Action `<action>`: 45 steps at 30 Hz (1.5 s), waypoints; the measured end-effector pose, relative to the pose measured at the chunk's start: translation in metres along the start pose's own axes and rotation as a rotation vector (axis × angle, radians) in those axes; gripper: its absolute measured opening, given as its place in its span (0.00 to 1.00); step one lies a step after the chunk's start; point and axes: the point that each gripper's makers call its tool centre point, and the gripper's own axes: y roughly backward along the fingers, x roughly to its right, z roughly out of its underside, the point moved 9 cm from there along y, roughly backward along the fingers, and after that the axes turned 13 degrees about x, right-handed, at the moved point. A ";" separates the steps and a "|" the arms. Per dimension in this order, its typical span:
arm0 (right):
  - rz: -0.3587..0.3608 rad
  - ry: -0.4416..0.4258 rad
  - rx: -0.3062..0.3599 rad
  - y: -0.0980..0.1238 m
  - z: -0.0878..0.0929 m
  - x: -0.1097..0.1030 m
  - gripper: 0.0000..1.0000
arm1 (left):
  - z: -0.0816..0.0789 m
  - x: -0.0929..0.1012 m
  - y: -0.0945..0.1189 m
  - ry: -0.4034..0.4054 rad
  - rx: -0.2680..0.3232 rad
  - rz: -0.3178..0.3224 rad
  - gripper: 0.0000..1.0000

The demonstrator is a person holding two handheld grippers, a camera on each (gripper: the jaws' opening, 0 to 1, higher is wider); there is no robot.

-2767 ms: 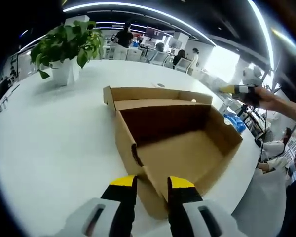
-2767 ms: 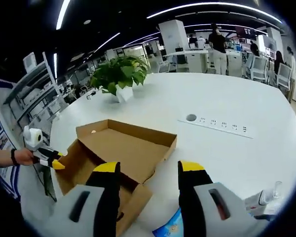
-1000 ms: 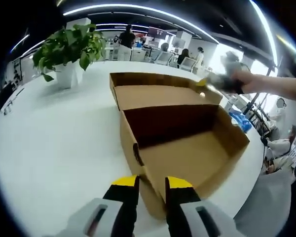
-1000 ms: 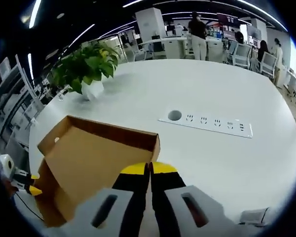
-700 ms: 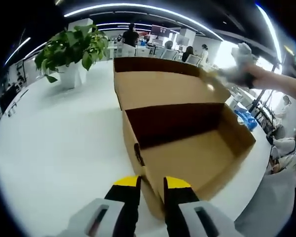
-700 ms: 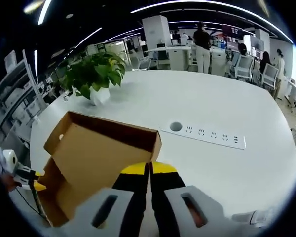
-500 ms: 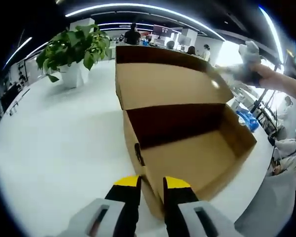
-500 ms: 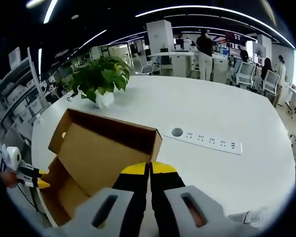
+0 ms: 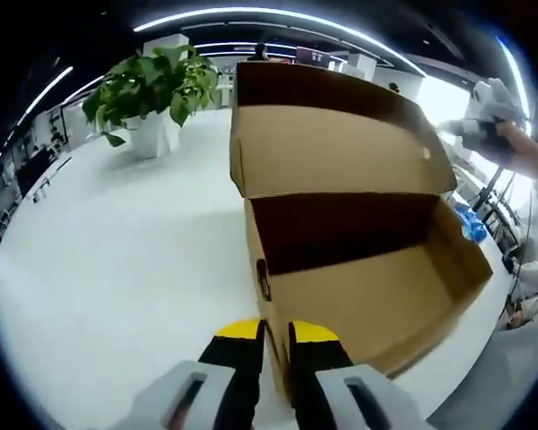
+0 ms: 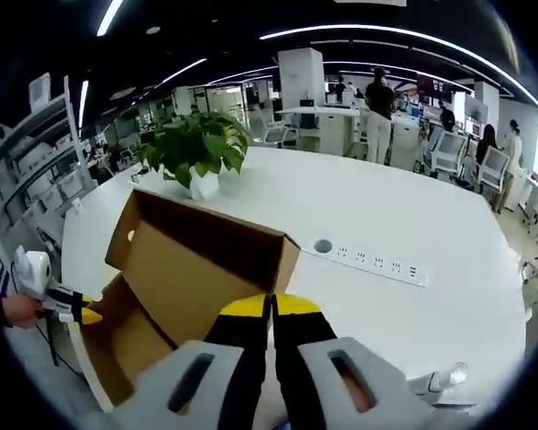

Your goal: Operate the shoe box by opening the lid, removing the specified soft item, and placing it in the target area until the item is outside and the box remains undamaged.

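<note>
Left gripper view sits low, right at one end wall of the shoe box (image 9: 359, 296), looking along its length into the open inside, with the raised lid (image 9: 332, 152) facing the camera. Its own jaws poke up from the bottom, straddling that near wall. Right gripper view comes from the opposite side, up close behind the lid (image 10: 197, 269), looking across the white table (image 10: 412, 224) toward the office. Both views catch the box, the potted plant (image 9: 157, 90) (image 10: 197, 148) and the tabletop, plus each other's gripper at the frame edge.
</note>
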 end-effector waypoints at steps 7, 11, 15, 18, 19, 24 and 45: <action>-0.011 0.038 0.031 0.023 -0.002 -0.014 0.00 | 0.000 0.000 -0.002 0.016 0.001 -0.045 0.07; -0.014 0.032 0.046 0.035 0.000 -0.017 0.00 | 0.000 0.001 -0.001 0.050 -0.003 -0.072 0.06; -0.010 0.022 0.056 0.044 0.001 -0.023 0.00 | -0.001 0.003 -0.001 0.057 -0.003 -0.090 0.06; -0.015 0.030 0.066 0.051 0.001 -0.030 0.00 | 0.000 0.005 -0.001 0.084 0.006 -0.089 0.07; -0.017 0.035 0.069 0.053 0.001 -0.032 0.00 | 0.000 0.005 -0.001 0.083 0.005 -0.088 0.07; -0.024 0.046 0.073 0.062 0.005 -0.041 0.00 | -0.001 0.009 -0.002 0.091 0.007 -0.082 0.09; -0.008 0.046 0.071 0.090 0.031 -0.050 0.00 | 0.001 0.006 0.000 0.125 0.027 -0.045 0.10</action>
